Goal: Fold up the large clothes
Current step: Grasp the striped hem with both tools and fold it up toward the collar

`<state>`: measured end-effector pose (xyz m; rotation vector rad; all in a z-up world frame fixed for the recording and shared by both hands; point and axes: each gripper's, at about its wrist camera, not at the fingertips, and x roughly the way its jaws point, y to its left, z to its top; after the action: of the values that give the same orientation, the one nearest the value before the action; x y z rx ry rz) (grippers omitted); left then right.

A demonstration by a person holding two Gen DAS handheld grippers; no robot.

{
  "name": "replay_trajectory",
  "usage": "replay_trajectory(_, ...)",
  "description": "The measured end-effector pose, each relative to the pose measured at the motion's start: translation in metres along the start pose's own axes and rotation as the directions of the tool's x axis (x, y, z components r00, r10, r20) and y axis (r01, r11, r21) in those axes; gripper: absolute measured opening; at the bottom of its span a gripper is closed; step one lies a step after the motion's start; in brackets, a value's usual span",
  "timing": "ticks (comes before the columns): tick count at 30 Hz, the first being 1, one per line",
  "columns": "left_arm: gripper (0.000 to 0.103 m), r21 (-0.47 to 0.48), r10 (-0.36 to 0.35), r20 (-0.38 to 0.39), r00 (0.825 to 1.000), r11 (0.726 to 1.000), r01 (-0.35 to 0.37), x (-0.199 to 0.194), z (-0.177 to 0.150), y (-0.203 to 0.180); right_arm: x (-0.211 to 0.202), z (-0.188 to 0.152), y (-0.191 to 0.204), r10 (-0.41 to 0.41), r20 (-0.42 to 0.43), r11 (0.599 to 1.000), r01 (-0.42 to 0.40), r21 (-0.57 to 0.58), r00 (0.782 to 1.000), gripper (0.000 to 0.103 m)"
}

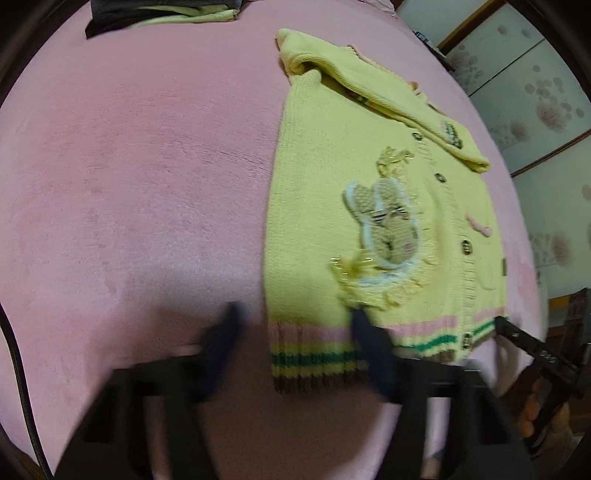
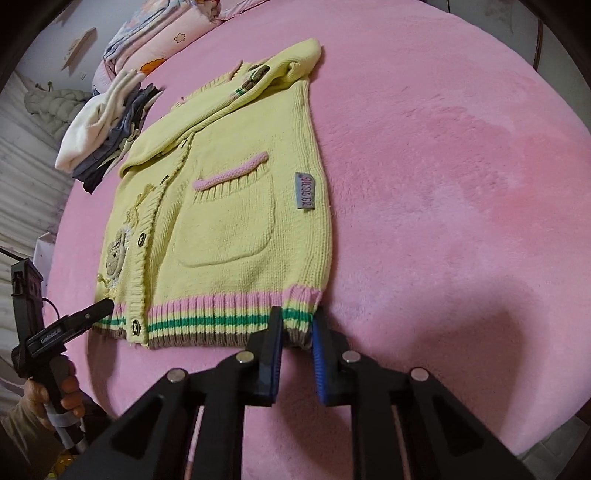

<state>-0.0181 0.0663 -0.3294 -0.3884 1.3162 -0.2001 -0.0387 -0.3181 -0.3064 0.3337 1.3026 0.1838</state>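
A yellow knit cardigan (image 1: 332,206) with a bunny patch, brown buttons and a pink-green striped hem lies flat on the pink bed, sleeves folded across its chest. It also shows in the right wrist view (image 2: 236,221), pocket side nearest. My left gripper (image 1: 295,325) is open, its jaws wide apart over the hem's left corner; it is blurred. My right gripper (image 2: 297,321) is partly closed, with the hem's right corner (image 2: 299,325) between its jaws; the pads do not visibly pinch it. The left gripper shows in the right wrist view (image 2: 96,308) at the hem's other corner.
The pink plush bedspread (image 2: 461,184) covers the whole bed. A pile of folded clothes (image 2: 107,136) sits behind the cardigan, with pink bedding (image 2: 155,40) beyond. Dark and yellow garments (image 1: 159,14) lie at the far edge. Patterned panels (image 1: 535,92) stand right of the bed.
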Motion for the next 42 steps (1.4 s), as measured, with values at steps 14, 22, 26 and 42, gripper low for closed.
replay_trajectory(14, 0.006, -0.126, -0.112, 0.145, 0.983, 0.983, 0.131, -0.083, 0.054, -0.029, -0.083, 0.068, 0.017, 0.111, 0.118, 0.994, -0.112, -0.001, 0.987, 0.008)
replay_trajectory(22, 0.006, -0.205, -0.113, 0.29, 0.95, 0.962, 0.177, -0.092, 0.159, -0.04, -0.088, 0.178, 0.02, 0.193, 0.213, 0.975, -0.212, 0.07, 0.958, 0.008)
replay_trajectory(26, 0.006, -0.226, -0.077, 0.286, 0.955, 0.963, 0.145, -0.058, 0.209, -0.039, -0.055, 0.235, 0.018, 0.197, 0.211, 0.971, -0.22, 0.089, 0.957, 0.008)
replay_trajectory(42, 0.085, -0.301, -0.005, 0.247, 0.969, 0.95, 0.082, 0.017, 0.254, -0.003, 0.043, 0.305, 0.014, 0.077, 0.119, 0.996, -0.08, 0.026, 0.99, 0.051)
